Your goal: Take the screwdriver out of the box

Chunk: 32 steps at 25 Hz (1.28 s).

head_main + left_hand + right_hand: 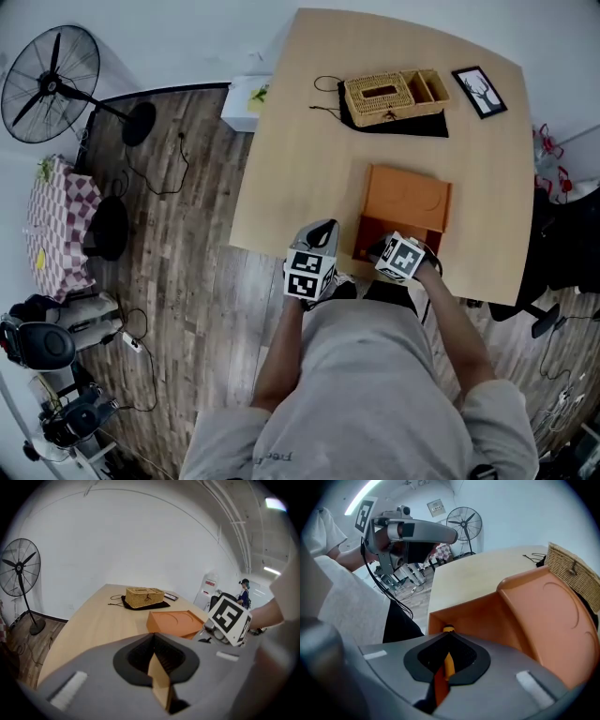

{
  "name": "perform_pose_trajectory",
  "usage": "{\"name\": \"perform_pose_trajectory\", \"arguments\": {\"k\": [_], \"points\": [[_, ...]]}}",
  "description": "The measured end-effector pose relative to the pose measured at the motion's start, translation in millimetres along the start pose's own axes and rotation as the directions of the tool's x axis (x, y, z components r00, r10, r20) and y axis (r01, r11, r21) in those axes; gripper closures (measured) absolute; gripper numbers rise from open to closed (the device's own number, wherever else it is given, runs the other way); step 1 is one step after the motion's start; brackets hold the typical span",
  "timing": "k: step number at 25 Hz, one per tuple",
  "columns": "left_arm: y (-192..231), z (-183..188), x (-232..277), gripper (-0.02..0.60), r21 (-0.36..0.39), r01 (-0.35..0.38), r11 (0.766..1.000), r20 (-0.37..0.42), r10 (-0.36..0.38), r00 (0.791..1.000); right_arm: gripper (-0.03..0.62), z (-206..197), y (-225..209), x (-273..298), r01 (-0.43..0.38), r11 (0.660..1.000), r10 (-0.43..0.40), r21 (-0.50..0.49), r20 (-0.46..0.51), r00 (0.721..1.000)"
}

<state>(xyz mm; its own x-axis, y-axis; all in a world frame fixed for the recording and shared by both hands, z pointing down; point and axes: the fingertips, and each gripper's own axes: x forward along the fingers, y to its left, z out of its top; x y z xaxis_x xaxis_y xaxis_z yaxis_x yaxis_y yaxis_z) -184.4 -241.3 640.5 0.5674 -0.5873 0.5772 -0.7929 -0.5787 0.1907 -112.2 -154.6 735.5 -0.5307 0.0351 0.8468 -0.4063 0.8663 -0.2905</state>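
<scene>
Box [405,199] on table [300,141], basket [384,97] behind.

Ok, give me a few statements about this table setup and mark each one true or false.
1. The orange box is open. True.
2. The wicker basket sits directly on the bare table. False: it sits on a black cloth.
3. A framed picture lies to the right of the basket. True.
4. The left gripper reaches into the box. False: it is outside the box, to its left, at the table's near edge, with its jaws together and nothing between them.
5. A fan stands on the table. False: it stands on the floor, left of the table.
</scene>
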Motion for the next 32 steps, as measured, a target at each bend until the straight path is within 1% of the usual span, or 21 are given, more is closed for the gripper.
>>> {"name": "perform_pose_trajectory", "arguments": {"k": [3, 7, 9, 12, 14, 18, 25, 26, 28, 30, 32], "points": [[6.5, 0.2, -1.9, 0.526, 0.006, 0.021, 1.0, 0.005, -0.021, 1.0, 0.595, 2.3, 1.3, 4.1, -0.006, 1.0, 0.006, -0.005, -0.025, 1.0], [12.8, 2.3, -0.7, 0.526, 0.001, 0.045, 0.999, 0.015, -0.045, 0.999, 0.581, 2.3, 4.5, 8.1, -0.083, 0.995, 0.086, 0.058, -0.046, 0.995], [12.0, 1.7, 2.0, 0.526, -0.006, 0.055, 0.998, 0.015, -0.055, 0.998, 0.572, 1.5, 4.3, 7.4, -0.108, 0.991, 0.113, 0.084, -0.05, 0.992], [6.8, 0.9, 5.8, 0.526, -0.005, 0.078, 0.997, 0.013, -0.078, 0.997, 0.564, -0.7, 2.5, 5.1, -0.11, 0.99, 0.116, 0.093, -0.066, 0.991], [5.7, -0.4, 4.5, 0.526, -0.005, 0.088, 0.996, 0.013, -0.088, 0.996, 0.547, -0.1, 2.7, 5.4, -0.101, 0.991, 0.108, 0.084, -0.082, 0.991], [3.7, -5.5, 6.3, 0.527, -0.013, 0.103, 0.995, 0.008, -0.103, 0.995, 0.537, -2.5, 1.0, 8.7, -0.094, 0.993, 0.101, 0.066, -0.116, 0.988], [0.9, -1.3, 10.9, 0.526, -0.004, 0.122, 0.993, 0.01, -0.122, 0.993, 0.513, -3.8, -1.7, 13.6, -0.142, 0.985, 0.156, 0.1, -0.147, 0.977], [1.8, 0.1, 11.5, 0.526, -0.006, 0.12, 0.993, 0.012, -0.12, 0.993, 0.506, -4.4, -2.4, 14.1, -0.144, 0.985, 0.157, 0.092, -0.156, 0.975], [3.7, 1.8, 12.7, 0.526, -0.008, 0.117, 0.993, 0.013, -0.117, 0.993, 0.473, -4.1, -5.6, 13.3, -0.124, 0.991, 0.131, 0.05, -0.174, 0.976], [5.7, 2.4, 13.3, 0.527, -0.011, 0.114, 0.993, 0.015, -0.114, 0.993, 0.471, -1.7, -12.0, 10.1, -0.084, 0.996, 0.085, 0.017, -0.174, 0.981], [7.6, 0.8, 12.8, 0.526, -0.017, 0.112, 0.994, 0.014, -0.111, 0.994, 0.471, 0.3, -16.4, 7.1, -0.065, 0.998, 0.068, 0.021, -0.165, 0.984]]}}
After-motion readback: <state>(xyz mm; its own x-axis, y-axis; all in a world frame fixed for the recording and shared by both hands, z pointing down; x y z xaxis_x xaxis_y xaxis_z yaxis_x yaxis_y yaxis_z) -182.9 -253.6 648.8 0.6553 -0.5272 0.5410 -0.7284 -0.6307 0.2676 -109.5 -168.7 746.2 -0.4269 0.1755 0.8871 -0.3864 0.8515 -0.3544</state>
